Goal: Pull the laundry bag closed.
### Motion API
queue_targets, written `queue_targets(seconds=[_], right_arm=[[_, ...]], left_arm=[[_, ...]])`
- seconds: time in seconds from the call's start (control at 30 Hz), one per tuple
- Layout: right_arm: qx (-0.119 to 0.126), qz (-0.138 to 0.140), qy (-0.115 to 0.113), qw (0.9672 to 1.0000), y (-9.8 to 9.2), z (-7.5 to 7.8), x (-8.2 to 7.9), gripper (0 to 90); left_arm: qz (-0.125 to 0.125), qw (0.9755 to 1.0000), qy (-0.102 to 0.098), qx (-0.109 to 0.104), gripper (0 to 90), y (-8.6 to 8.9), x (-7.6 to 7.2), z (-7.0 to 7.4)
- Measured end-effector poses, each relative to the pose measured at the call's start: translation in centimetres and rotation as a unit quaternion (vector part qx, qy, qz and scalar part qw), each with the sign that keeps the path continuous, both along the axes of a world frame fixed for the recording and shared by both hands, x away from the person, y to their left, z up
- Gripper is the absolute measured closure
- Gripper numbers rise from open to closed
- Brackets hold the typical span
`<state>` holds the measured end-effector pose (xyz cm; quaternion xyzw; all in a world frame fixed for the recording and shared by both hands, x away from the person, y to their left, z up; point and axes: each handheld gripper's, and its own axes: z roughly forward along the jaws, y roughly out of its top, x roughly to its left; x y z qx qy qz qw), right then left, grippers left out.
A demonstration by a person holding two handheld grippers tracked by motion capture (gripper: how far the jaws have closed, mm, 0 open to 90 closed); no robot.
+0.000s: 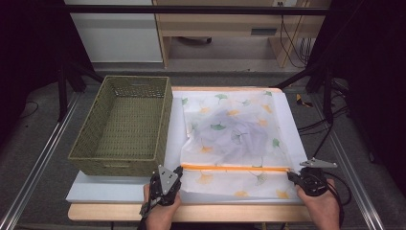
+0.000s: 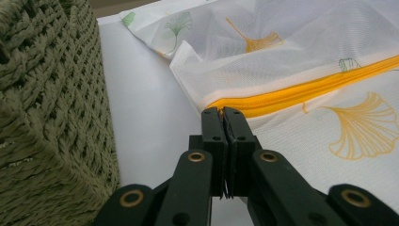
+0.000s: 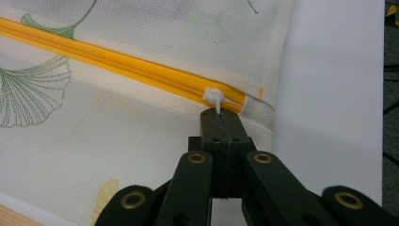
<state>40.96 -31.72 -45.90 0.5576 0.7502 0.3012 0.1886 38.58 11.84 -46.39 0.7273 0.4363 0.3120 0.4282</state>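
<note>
A grey floor [image 1: 38,129] surrounds the desk [image 1: 95,191], whose white top lies on a light wooden edge. Beyond it stand a white cabinet [image 1: 115,33] and a pale wooden shelf unit [image 1: 225,24], with black cables [image 1: 294,43] hanging beside. Dark frame bars [image 1: 191,9] cross overhead; the corners lie in shadow.

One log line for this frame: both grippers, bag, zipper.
left gripper: shut on bag edge | right gripper: shut on zipper pull | mesh bag: flat, zipped
</note>
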Motion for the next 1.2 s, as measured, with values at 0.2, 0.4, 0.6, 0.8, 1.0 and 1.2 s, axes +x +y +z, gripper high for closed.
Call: queue_targets(seconds=[0.2, 0.4, 0.6, 0.8, 1.0, 1.2], right_arm=[[0.004, -0.003, 0.002, 1.0000, -0.23, 0.04, -0.02, 90.0], [0.004, -0.005, 0.003, 1.0000, -0.44, 0.00, 0.03, 90.0], [0.003, -0.006, 0.003, 1.0000, -0.49, -0.03, 0.08, 90.0], [0.006, -0.009, 0.004, 0.9999, -0.68, -0.03, 0.09, 90.0], [0.006, -0.009, 0.002, 0.9999, -0.73, 0.01, 0.08, 90.0], [0.007, -0.010, 0.002, 0.9999, -0.85, -0.01, 0.10, 90.0]], left_arm=[[-0.002, 1.0000, 0.002, 0.002, 87.8, -0.02, 0.01, -0.02], [-0.002, 1.0000, 0.002, 0.002, 87.8, -0.05, 0.02, -0.02], [-0.001, 1.0000, 0.003, -0.001, 87.8, 0.05, 0.08, 0.00], [-0.001, 1.0000, 0.002, 0.000, 87.8, 0.02, 0.09, -0.02], [-0.002, 1.0000, 0.002, 0.000, 87.8, -0.02, 0.07, -0.02], [-0.002, 1.0000, 0.002, 0.001, 87.8, -0.03, 0.07, -0.01]])
